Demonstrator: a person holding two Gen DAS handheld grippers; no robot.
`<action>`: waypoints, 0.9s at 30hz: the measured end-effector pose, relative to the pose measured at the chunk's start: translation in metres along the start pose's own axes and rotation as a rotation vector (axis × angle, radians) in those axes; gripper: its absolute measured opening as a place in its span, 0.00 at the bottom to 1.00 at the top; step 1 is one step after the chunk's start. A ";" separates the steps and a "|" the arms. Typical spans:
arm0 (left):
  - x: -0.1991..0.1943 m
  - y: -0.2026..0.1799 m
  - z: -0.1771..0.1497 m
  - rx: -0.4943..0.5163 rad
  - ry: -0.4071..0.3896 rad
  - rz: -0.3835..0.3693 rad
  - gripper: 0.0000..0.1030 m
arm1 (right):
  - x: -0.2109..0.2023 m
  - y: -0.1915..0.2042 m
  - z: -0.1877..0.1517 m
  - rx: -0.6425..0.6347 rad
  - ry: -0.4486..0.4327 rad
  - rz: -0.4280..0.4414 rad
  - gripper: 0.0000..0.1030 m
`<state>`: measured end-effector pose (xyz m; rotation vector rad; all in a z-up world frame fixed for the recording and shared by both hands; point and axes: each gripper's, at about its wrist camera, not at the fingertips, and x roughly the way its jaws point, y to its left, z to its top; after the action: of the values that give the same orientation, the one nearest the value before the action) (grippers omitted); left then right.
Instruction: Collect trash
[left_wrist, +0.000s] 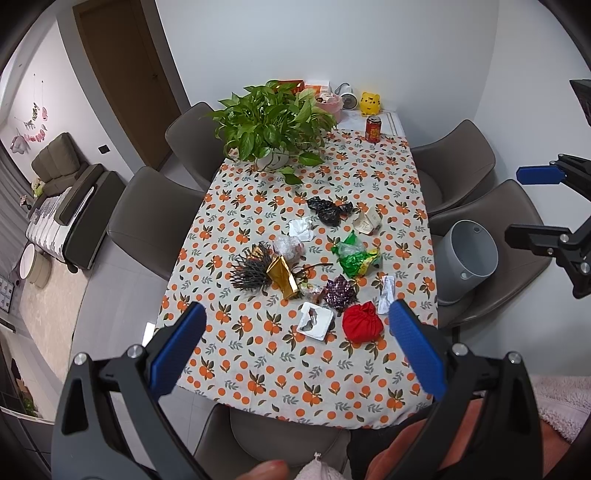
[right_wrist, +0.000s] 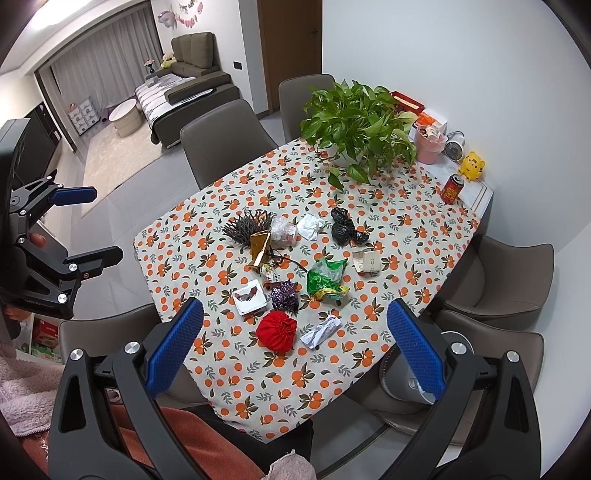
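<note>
Trash lies scattered on the orange-patterned tablecloth (left_wrist: 295, 373): a red pouch (left_wrist: 362, 322), a white tray (left_wrist: 314, 320), a purple foil wrapper (left_wrist: 340, 291), a gold wrapper (left_wrist: 282, 277), a green bag (left_wrist: 354, 256), a black bag (left_wrist: 328, 210) and crumpled paper (left_wrist: 386, 295). A grey bin (left_wrist: 467, 254) stands on a chair at the table's right. My left gripper (left_wrist: 295, 321) is open and empty, above the near table edge. My right gripper (right_wrist: 293, 317) is open and empty, above the red pouch (right_wrist: 277, 329) and crumpled paper (right_wrist: 320, 331). The bin's rim (right_wrist: 402, 376) shows behind my right finger.
A potted plant (left_wrist: 273, 122), a red can (left_wrist: 373, 128), a yellow toy (left_wrist: 370, 102), a small fan (left_wrist: 347, 98) and a pink tub (left_wrist: 328, 103) stand at the far end. Grey chairs (left_wrist: 147, 221) surround the table. A sofa (left_wrist: 59, 166) is far left.
</note>
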<state>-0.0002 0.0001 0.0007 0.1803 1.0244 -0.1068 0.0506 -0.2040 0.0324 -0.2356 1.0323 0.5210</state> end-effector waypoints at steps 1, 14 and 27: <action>0.000 0.000 0.000 0.000 0.000 0.000 0.96 | 0.000 0.000 0.000 0.000 0.001 0.000 0.93; 0.000 0.000 0.000 0.000 -0.002 0.000 0.96 | 0.001 0.001 -0.001 -0.001 0.004 0.002 0.93; 0.000 0.000 0.000 0.001 -0.004 0.000 0.96 | 0.002 0.002 0.000 -0.004 0.005 -0.001 0.93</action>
<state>-0.0003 0.0000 0.0008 0.1806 1.0203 -0.1080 0.0504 -0.2020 0.0303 -0.2406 1.0364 0.5218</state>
